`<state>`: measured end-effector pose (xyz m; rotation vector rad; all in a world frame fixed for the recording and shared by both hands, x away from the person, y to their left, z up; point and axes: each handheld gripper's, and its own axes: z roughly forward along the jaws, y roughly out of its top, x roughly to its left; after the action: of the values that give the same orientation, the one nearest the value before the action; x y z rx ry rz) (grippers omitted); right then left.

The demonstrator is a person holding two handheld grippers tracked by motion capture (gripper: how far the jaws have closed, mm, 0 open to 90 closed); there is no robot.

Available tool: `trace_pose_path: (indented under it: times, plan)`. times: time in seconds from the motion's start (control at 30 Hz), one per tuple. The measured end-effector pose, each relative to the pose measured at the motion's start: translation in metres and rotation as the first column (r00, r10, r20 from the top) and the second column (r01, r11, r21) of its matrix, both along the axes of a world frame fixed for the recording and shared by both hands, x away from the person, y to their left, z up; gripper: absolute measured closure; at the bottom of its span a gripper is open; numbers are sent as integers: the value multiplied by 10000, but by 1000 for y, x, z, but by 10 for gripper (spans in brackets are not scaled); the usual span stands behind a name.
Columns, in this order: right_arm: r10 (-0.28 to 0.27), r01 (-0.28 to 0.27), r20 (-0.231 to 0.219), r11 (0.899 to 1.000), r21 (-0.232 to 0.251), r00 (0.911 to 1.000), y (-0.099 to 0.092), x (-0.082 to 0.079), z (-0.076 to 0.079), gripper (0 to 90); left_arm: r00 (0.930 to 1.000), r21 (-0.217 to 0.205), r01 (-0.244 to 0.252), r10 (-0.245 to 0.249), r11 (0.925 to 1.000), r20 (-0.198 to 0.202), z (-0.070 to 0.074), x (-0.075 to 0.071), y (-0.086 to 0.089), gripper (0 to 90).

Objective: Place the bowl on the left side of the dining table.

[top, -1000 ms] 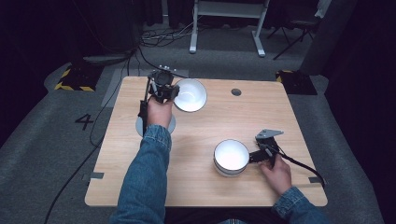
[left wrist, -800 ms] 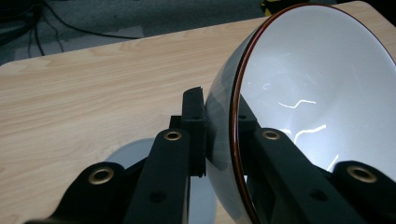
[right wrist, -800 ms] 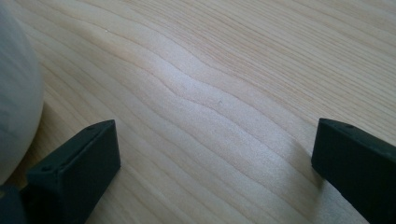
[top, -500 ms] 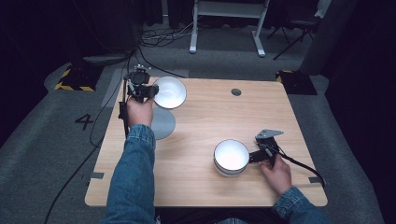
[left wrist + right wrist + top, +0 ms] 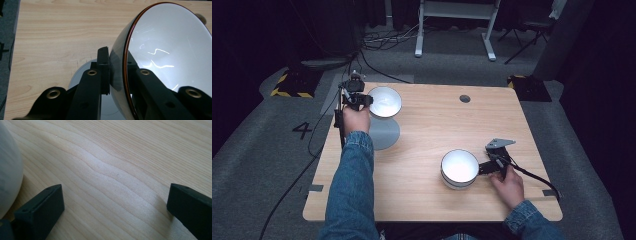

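Left gripper (image 5: 362, 100) is clamped on the rim of a white bowl (image 5: 385, 101); in the left gripper view one jaw presses the outer wall and the other sits inside, with the bowl (image 5: 170, 50) tilted on edge, its thin dark rim line running between the jaws. From the high view I see this bowl at the far left corner of the table (image 5: 437, 125), held off the wood, and a grey round disc (image 5: 384, 133) lying flat just near of it. The same disc (image 5: 82, 72) peeks out behind the jaws in the left gripper view. My left hand (image 5: 356, 120) comes in from a denim sleeve (image 5: 352, 185).

Right gripper (image 5: 484, 167) sits low at the near right of the table, jaws spread wide with nothing but bare wood (image 5: 112, 170) between them. Its jaws point at a second white bowl (image 5: 459, 168) that stands upright on the table; the gripper tip is just beside the bowl's right side, and I can't tell if it touches. In the right gripper view the bowl's wall (image 5: 8, 170) curves past the left jaw, close beside it. Right hand (image 5: 508, 185) grips the handle, cable trailing off to the right.
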<state>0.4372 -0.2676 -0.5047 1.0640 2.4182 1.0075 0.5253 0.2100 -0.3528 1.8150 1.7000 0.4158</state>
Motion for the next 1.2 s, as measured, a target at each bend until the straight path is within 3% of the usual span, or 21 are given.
trace_pose_path:
  times: [0.07, 0.17, 0.47, 0.57, 0.73, 0.8, 0.93, 0.97, 1.13, 1.2]
  plan:
    - [27, -27, 12, 10000, -32, 10000, 0, 0, 0, 11, 9999, -109, -104, 103, 9999, -112, -4, 3, 1, 812]
    - [1, -1, -3, 10000, -6, 10000, 0, 0, 0, 12, 9996, 111, -74, 77, 9999, -272, -7, 5, 2, 812]
    - [12, -12, 4, 10000, -16, 10000, 0, 0, 0, 12, 9962, 250, -203, 224, 9995, -836, -25, 8, 6, 812]
    - [-7, 7, -2, 10000, 5, 10000, 0, 0, 0, 12, 9951, 214, -267, 286, 9994, -952, -32, 8, 9, 812]
    - [5, -5, 6, 10000, -9, 10000, 0, 0, 0, 12, 9901, -407, -544, 486, 9977, -1318, -49, 9, 15, 812]
    - [-21, 21, -17, 10000, 6, 10000, 0, 0, 0, 12, 9882, -244, -483, 442, 9985, -1467, -55, 10, 17, 811]
    - [-6, 6, 0, 10000, -2, 10000, 0, 0, 0, 12, 9838, -431, -566, 484, 9975, -1727, -66, 11, 18, 811]
    - [-10, 10, 1, 10000, 3, 10000, 0, 0, 0, 12, 9837, -282, -531, 475, 9982, -1733, -67, 11, 20, 810]
    - [-12, 12, -4, 10000, 4, 10000, 0, 0, 0, 12, 9795, -475, -475, 372, 9977, -1980, -75, 14, 20, 808]
    - [-19, 19, -6, 10000, 7, 10000, 0, 0, 0, 12, 9793, -335, -445, 370, 9984, -1989, -78, 15, 22, 807]
